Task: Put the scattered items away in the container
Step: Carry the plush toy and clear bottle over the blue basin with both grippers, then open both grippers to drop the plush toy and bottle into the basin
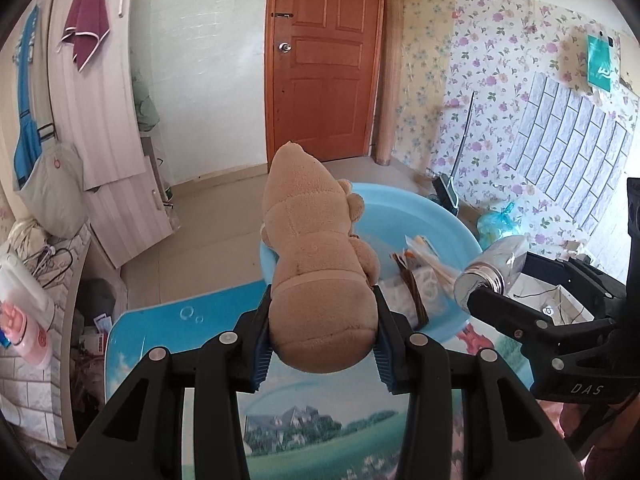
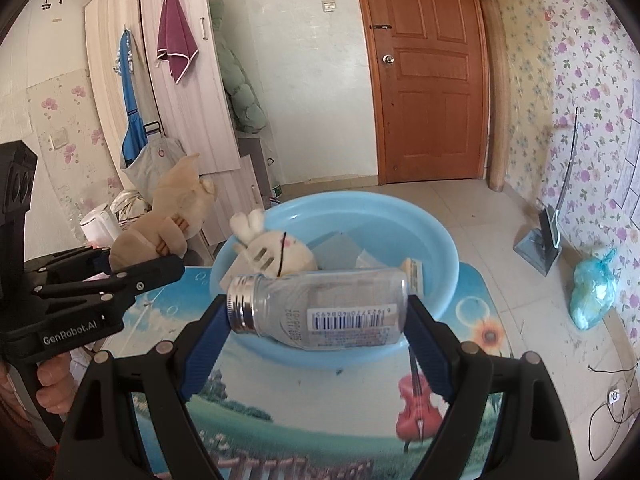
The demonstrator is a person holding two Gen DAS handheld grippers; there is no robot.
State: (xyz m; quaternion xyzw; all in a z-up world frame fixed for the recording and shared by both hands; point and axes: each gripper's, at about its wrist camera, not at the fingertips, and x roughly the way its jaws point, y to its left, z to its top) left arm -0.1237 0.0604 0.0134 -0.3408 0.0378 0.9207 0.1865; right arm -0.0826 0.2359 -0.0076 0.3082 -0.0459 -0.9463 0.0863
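My left gripper (image 1: 322,336) is shut on a tan plush toy (image 1: 316,256), held up in front of the light blue basin (image 1: 404,208). The same tan plush toy (image 2: 168,220) shows at the left of the right wrist view, in the left gripper (image 2: 140,264). My right gripper (image 2: 316,316) is shut on a clear glass bottle (image 2: 320,312) with a silver screw neck, lying sideways above the blue basin's near rim (image 2: 444,256). The bottle (image 1: 492,268) and right gripper (image 1: 480,296) appear at right in the left wrist view. A white bunny plush (image 2: 272,248) lies in the basin.
The basin stands on a low table with a printed landscape top (image 2: 280,412). Papers and packets (image 1: 420,264) lie inside the basin. A wooden door (image 2: 428,72), wardrobe (image 2: 180,80), dustpan (image 2: 544,244) and a tied blue bag (image 2: 592,296) stand around the tiled floor.
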